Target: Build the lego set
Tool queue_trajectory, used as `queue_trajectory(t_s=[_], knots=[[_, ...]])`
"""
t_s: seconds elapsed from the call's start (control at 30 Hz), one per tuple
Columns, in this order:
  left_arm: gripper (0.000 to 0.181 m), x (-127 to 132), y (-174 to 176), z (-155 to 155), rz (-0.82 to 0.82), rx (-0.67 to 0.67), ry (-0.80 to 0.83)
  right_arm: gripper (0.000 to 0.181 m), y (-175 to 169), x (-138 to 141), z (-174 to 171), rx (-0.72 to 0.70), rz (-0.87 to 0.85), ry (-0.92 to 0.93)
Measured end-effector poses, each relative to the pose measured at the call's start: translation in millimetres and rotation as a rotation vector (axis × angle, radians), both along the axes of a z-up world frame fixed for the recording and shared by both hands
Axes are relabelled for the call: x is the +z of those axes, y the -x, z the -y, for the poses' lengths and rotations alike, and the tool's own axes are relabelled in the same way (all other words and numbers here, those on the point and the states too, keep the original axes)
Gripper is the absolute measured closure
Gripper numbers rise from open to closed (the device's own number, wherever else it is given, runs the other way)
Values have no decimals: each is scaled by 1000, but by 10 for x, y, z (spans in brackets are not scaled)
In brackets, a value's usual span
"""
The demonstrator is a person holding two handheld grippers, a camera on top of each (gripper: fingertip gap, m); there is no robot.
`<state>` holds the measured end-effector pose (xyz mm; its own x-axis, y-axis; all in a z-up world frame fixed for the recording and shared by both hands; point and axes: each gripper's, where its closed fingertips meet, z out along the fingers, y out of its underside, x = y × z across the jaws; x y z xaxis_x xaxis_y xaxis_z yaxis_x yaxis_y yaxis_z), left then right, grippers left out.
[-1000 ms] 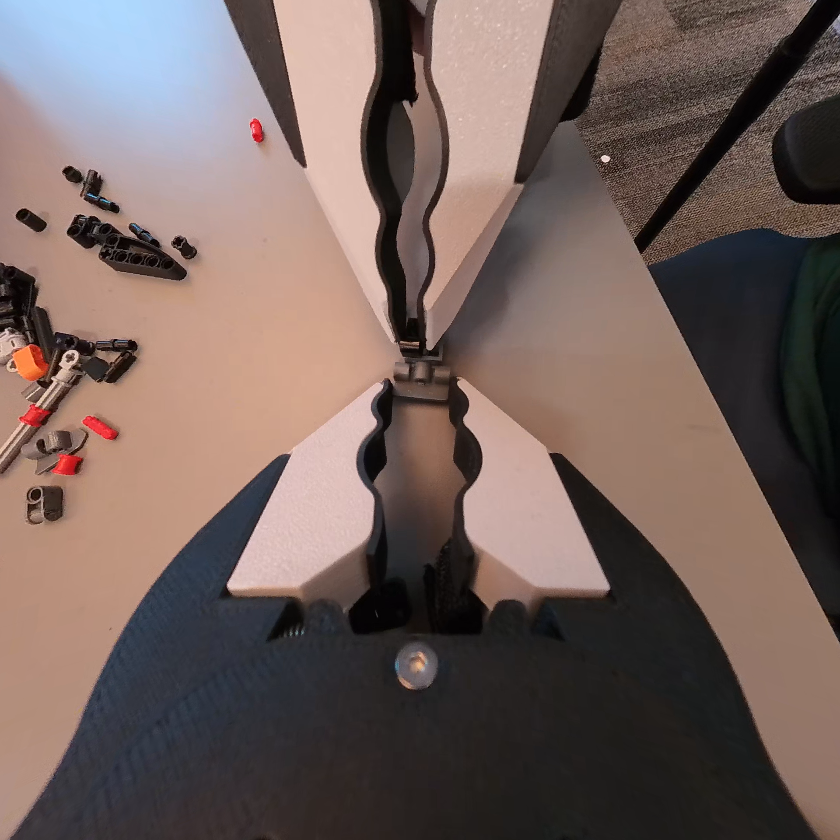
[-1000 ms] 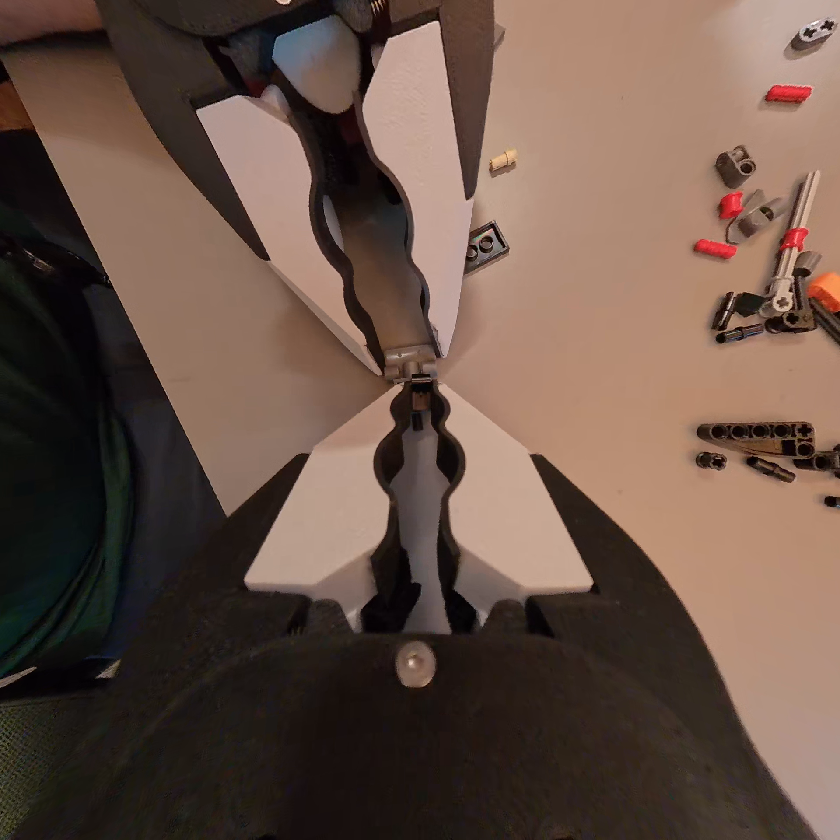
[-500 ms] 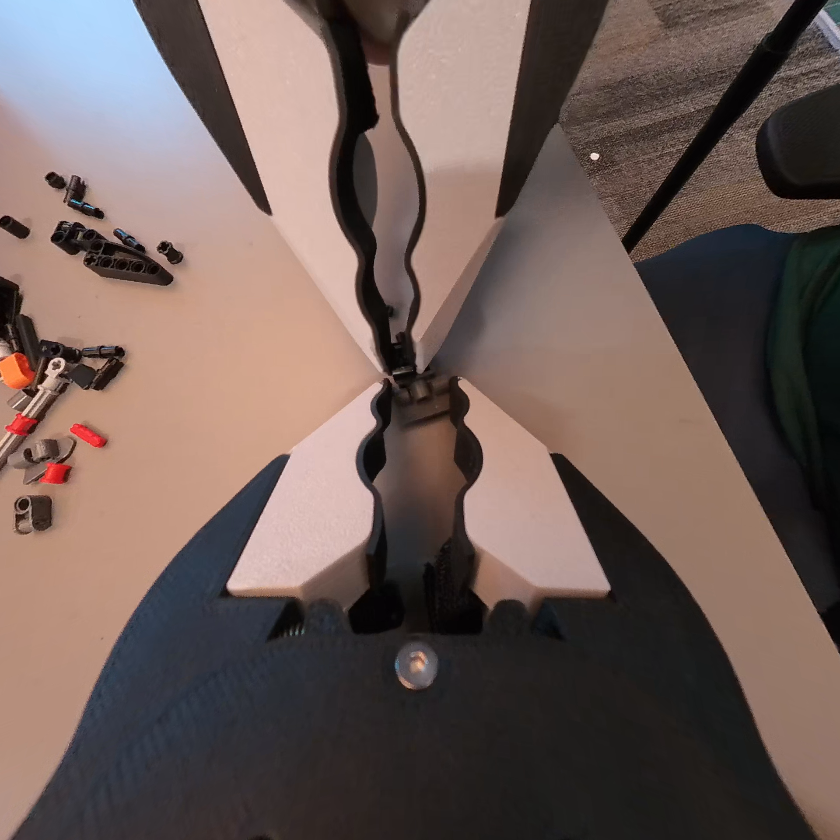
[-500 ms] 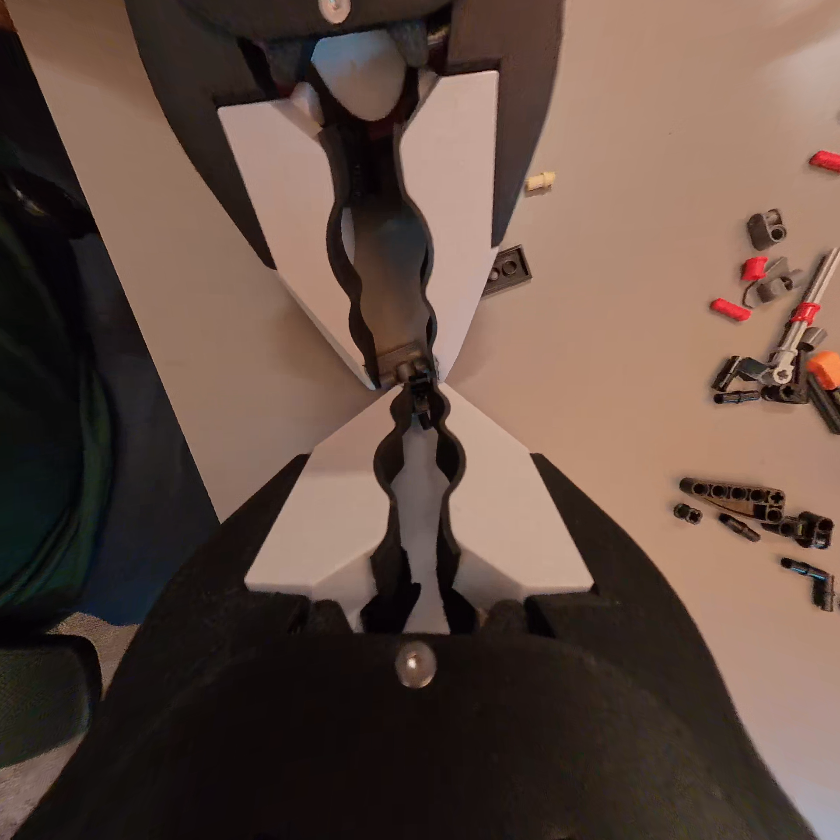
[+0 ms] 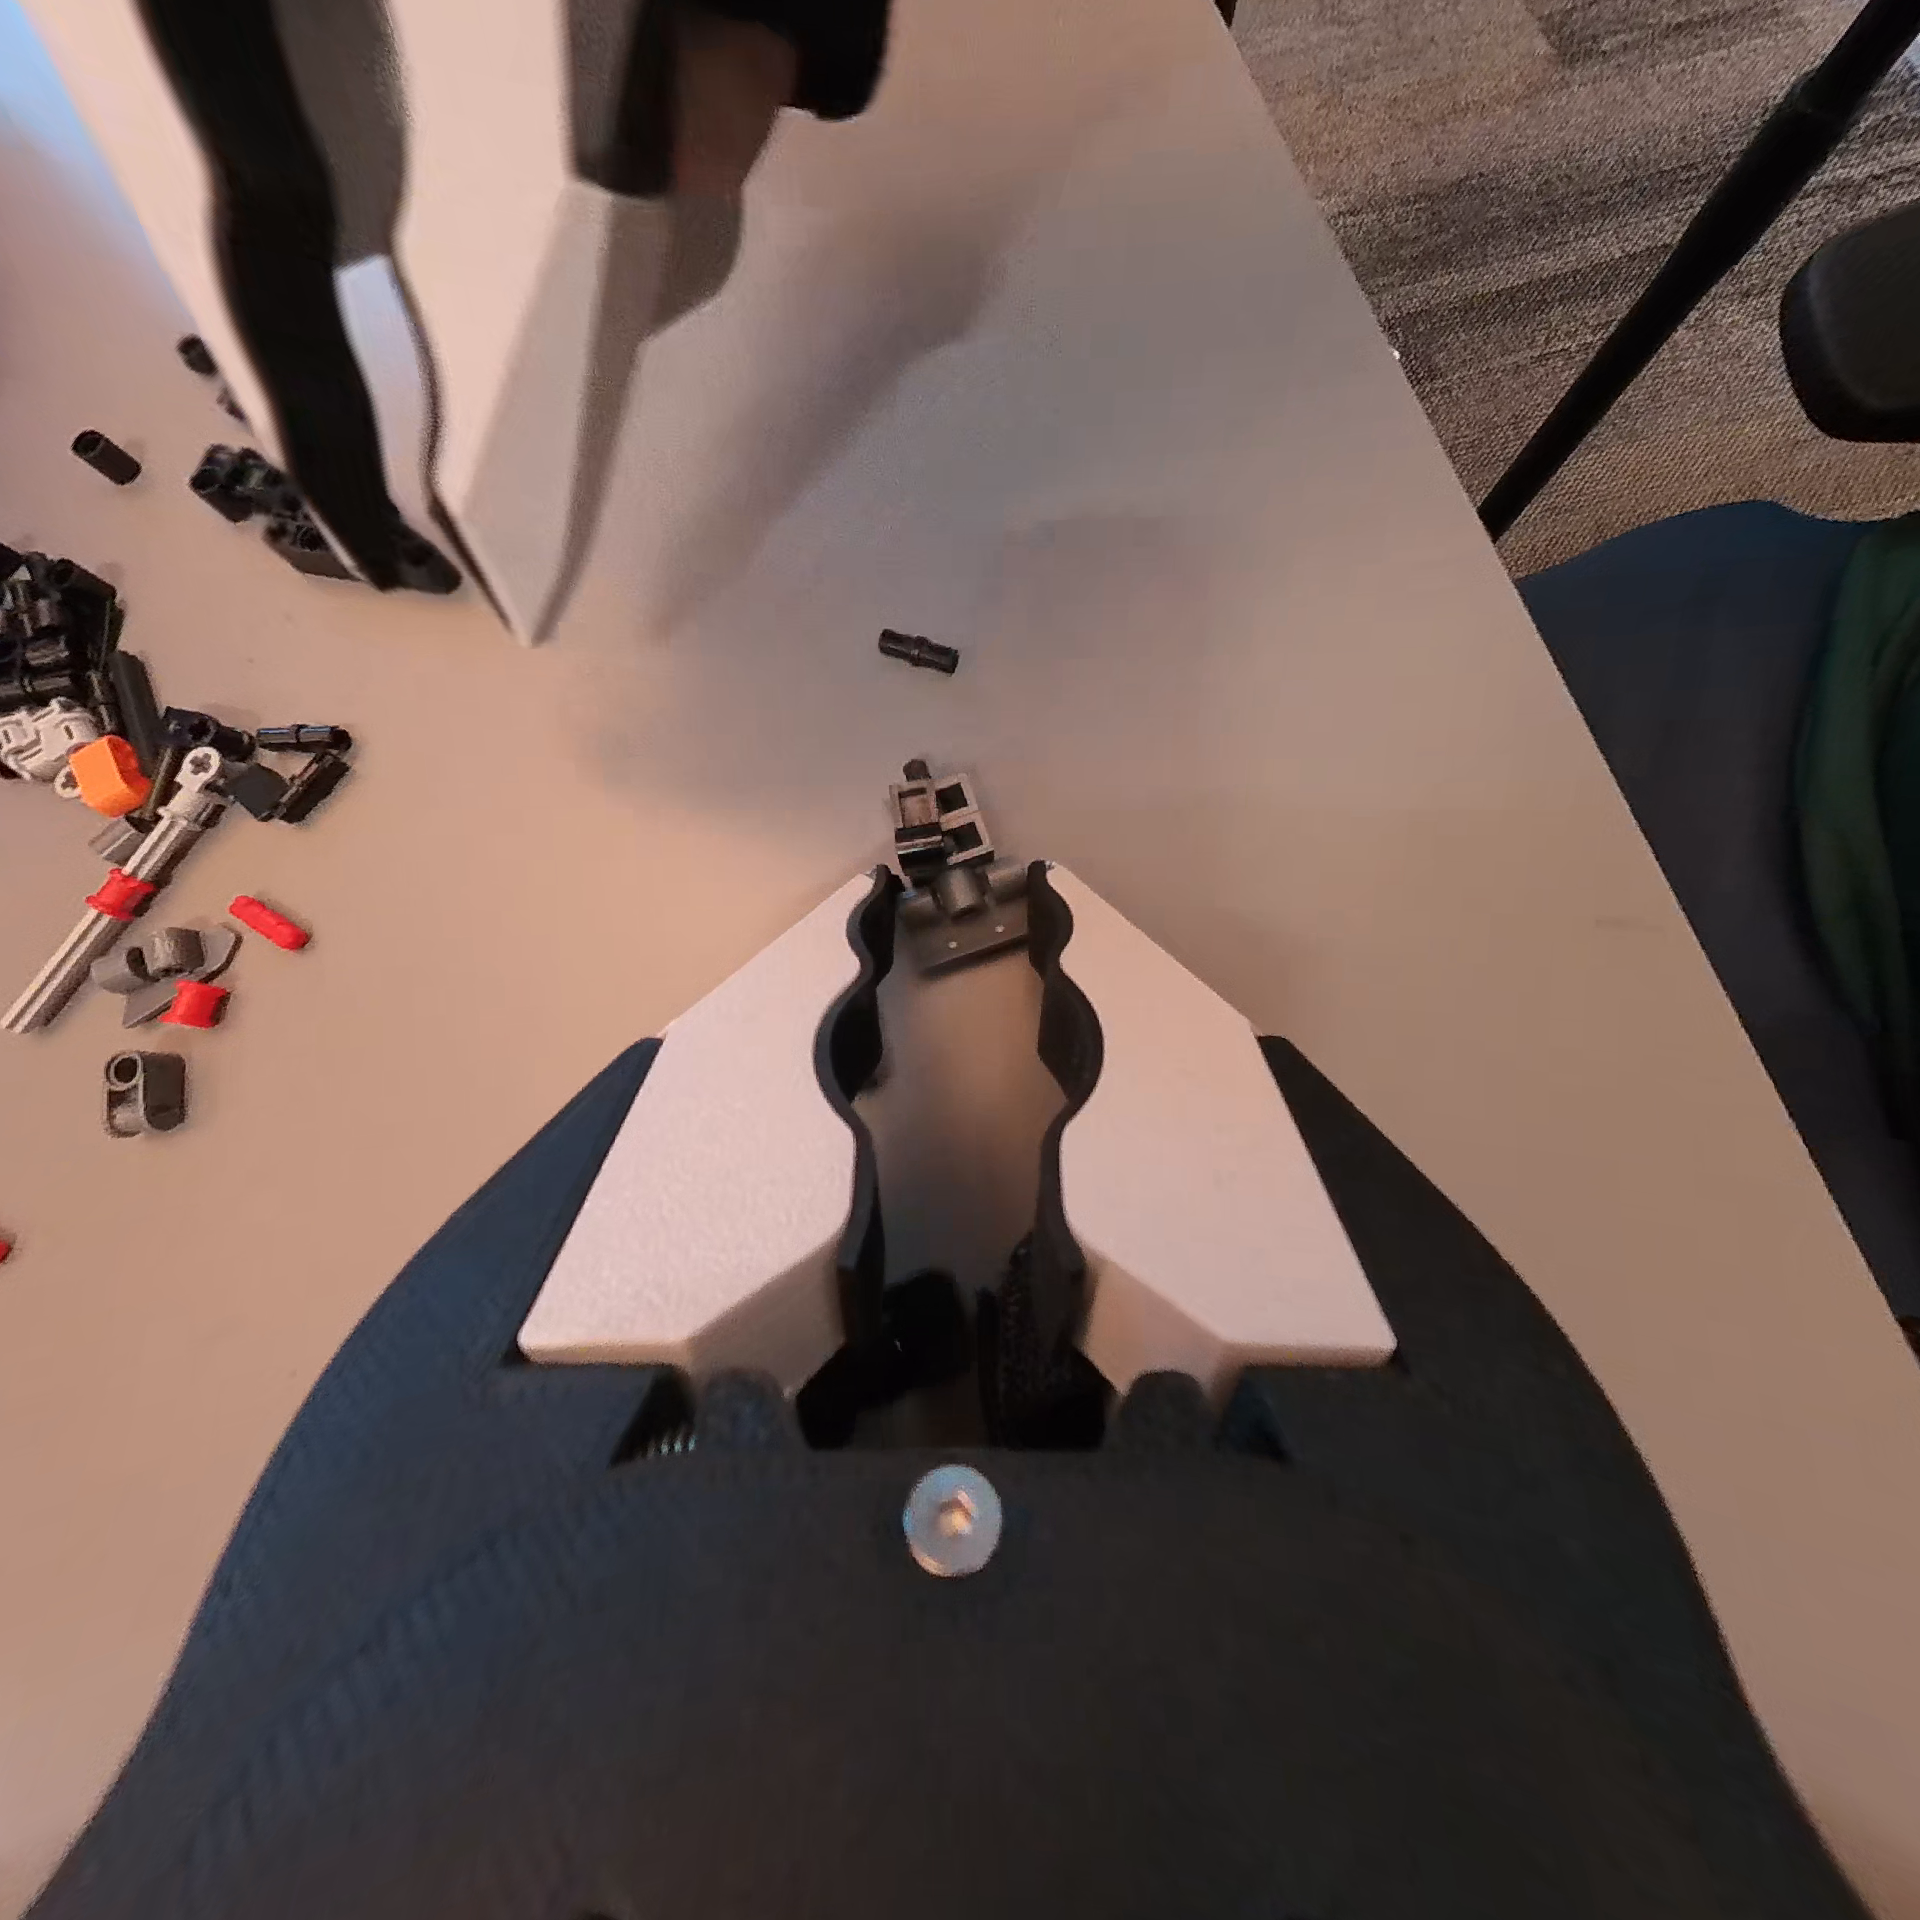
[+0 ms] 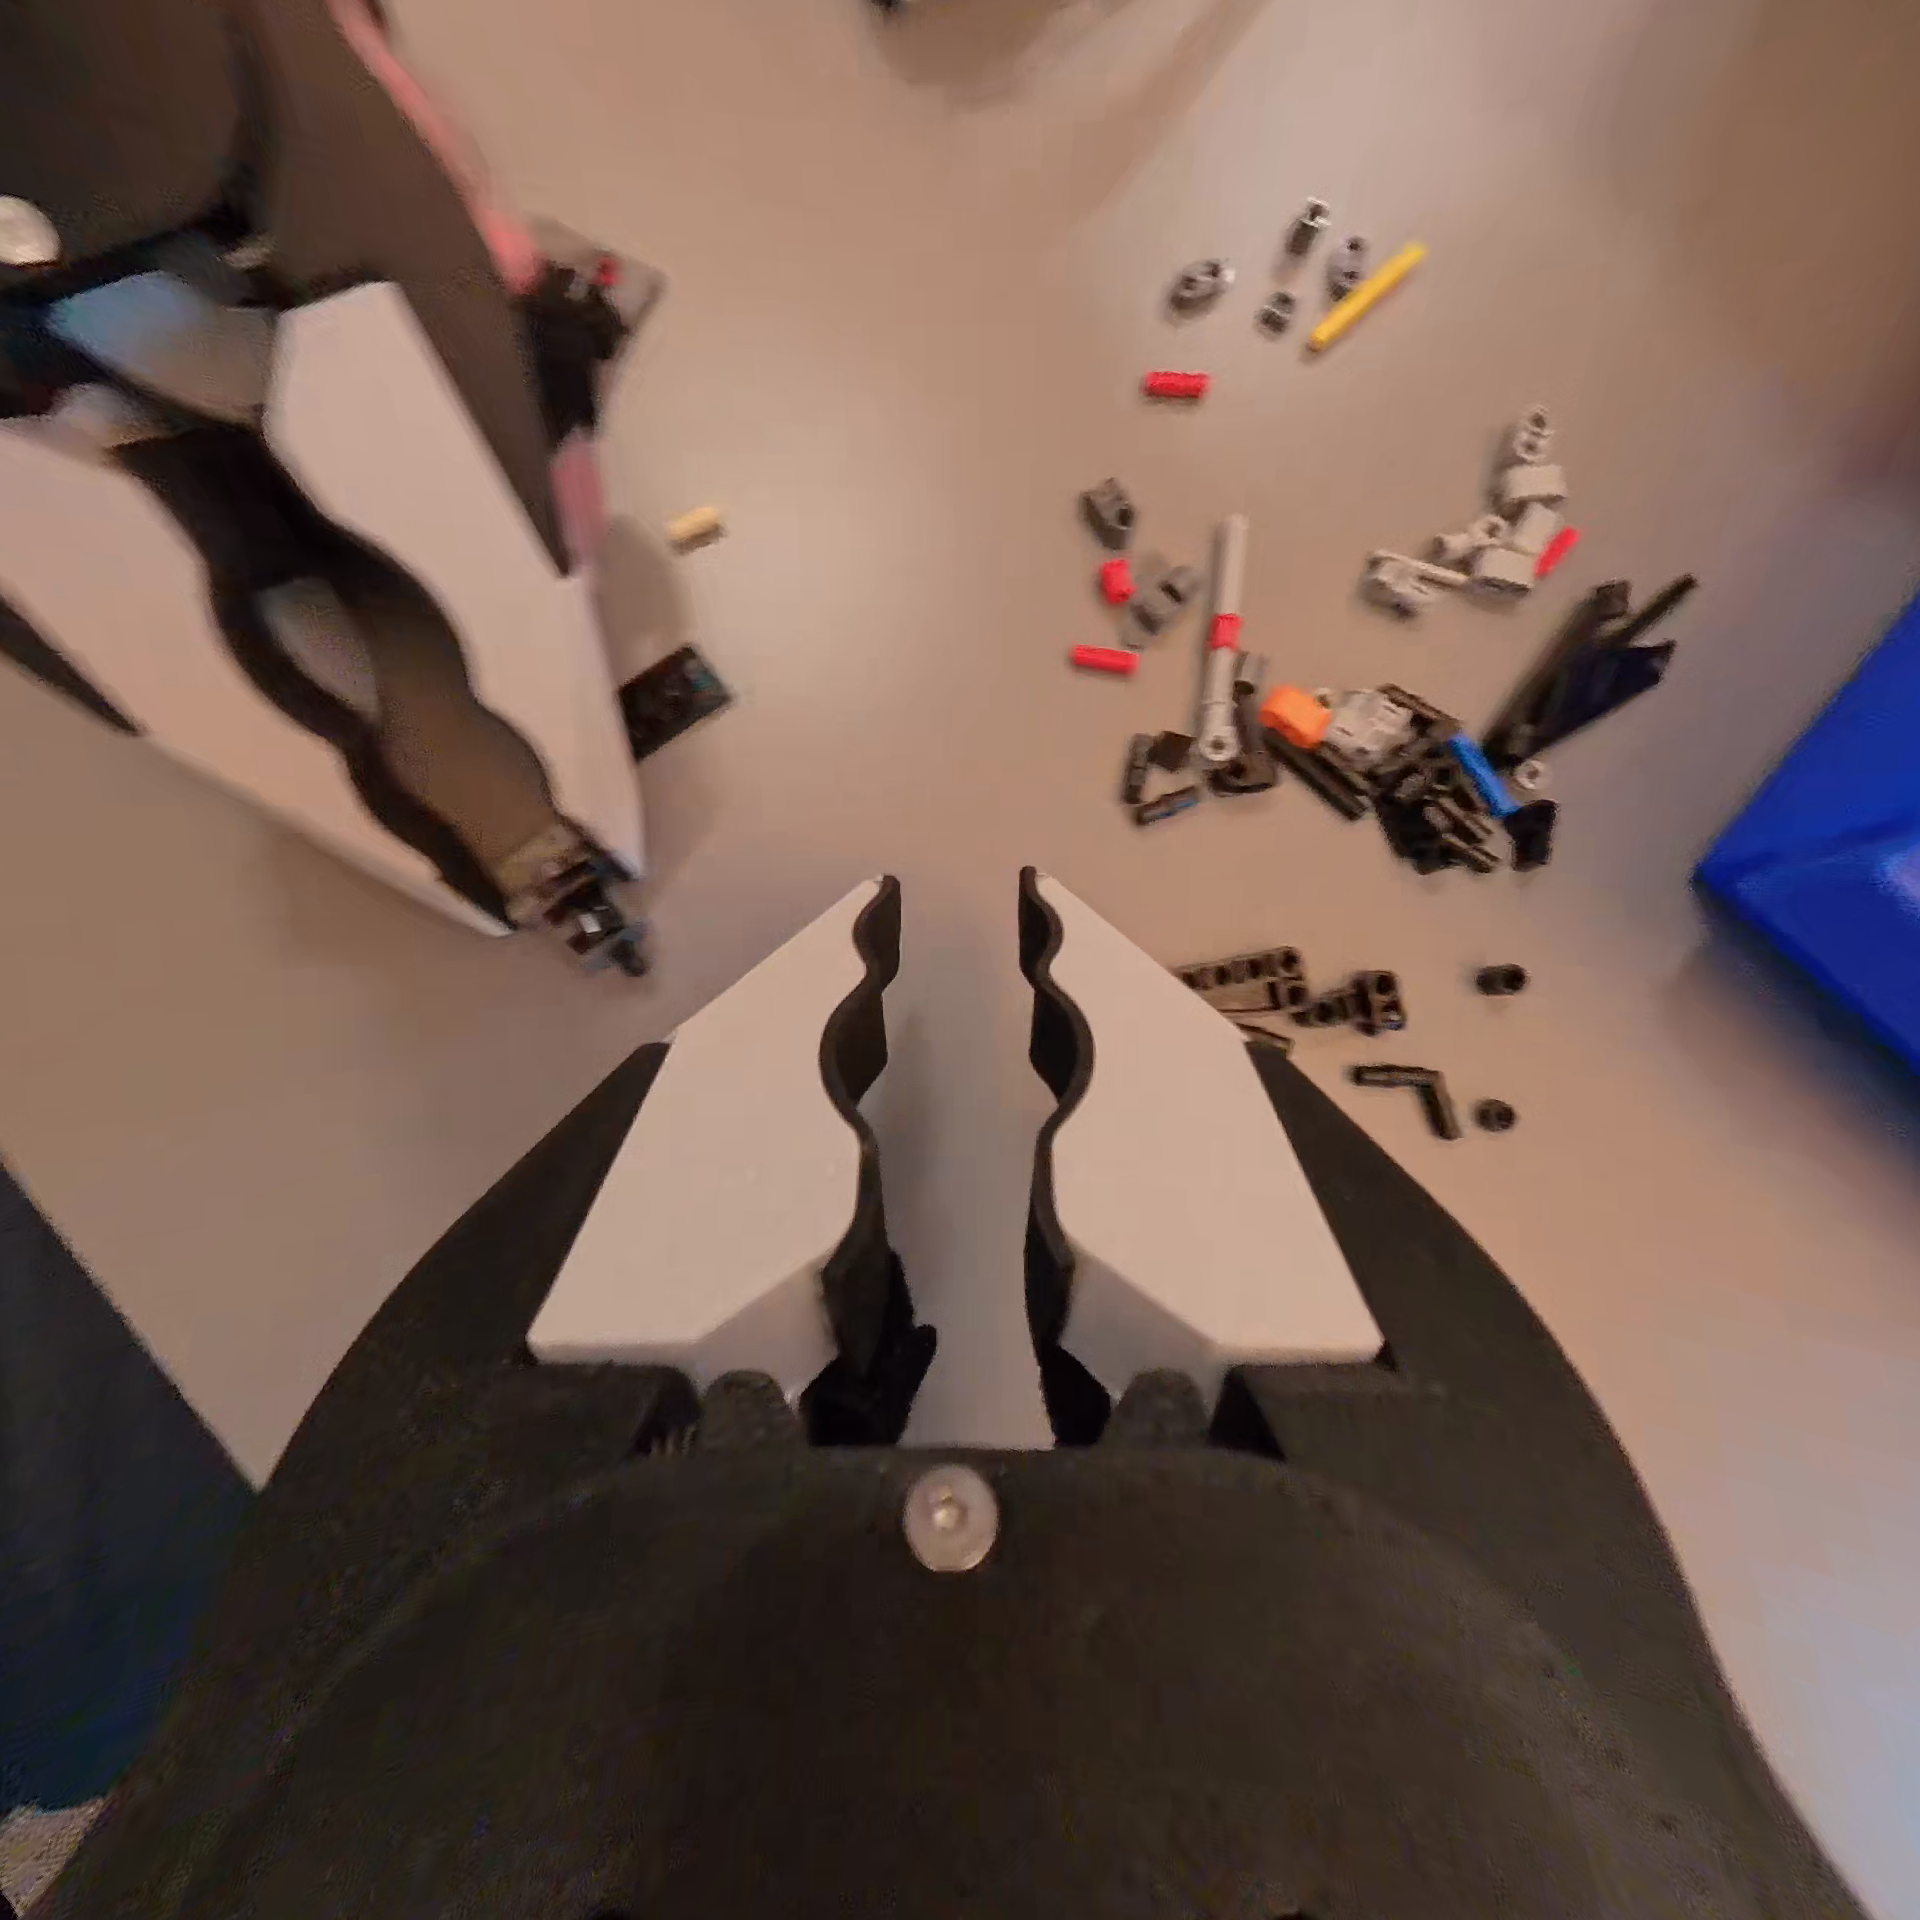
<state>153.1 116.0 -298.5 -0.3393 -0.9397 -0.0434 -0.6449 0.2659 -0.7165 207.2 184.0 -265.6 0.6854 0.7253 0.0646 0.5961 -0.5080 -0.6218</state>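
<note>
A small grey subassembly [image 5: 940, 852] is pinched at the tips of the left gripper [image 5: 956, 883]. The right gripper [image 6: 958, 883] is held spread and empty. A black pin [image 5: 918, 652] lies on the tabletop [image 5: 665, 790] just beyond the left jaws; fetching the next part appears due.

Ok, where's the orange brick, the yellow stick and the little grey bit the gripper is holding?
Orange brick [image 5: 107, 773]: left wrist view, its top face.
Yellow stick [image 6: 1365, 295]: right wrist view, middle of its length.
Little grey piece [image 5: 948, 844]: left wrist view, its middle, above the fingertips.
</note>
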Motion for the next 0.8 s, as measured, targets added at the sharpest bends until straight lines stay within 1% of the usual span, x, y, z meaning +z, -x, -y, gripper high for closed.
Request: queue_trajectory(t_s=[0.1, 0.17, 0.27, 0.33, 0.47, 0.6, 0.7, 0.8], knots=[[158, 2, 11, -40, 2, 13, -1, 161, -98, 18, -163, -23, 6, -17], [158, 2, 13, -52, 2, 16, -2, 158, -186, -33, -228, -36, 46, -9], [158, 2, 13, -52, 2, 17, -3, 153, -236, -106, -275, -44, 63, 9], [158, 2, 12, -53, 3, 17, -3, 153, -287, -120, -299, -62, 73, 7], [158, 2, 10, -53, 3, 19, -2, 151, -499, -38, -347, -138, 74, -27], [158, 2, 6, -53, 2, 20, -1, 142, -711, -25, -343, -196, 73, -19], [158, 2, 3, -54, 1, 20, 2, 140, -701, -41, -361, -192, 45, -18], [158, 3, 2, -54, 0, 21, 6, 141, -677, -87, -418, -181, 64, -22]])
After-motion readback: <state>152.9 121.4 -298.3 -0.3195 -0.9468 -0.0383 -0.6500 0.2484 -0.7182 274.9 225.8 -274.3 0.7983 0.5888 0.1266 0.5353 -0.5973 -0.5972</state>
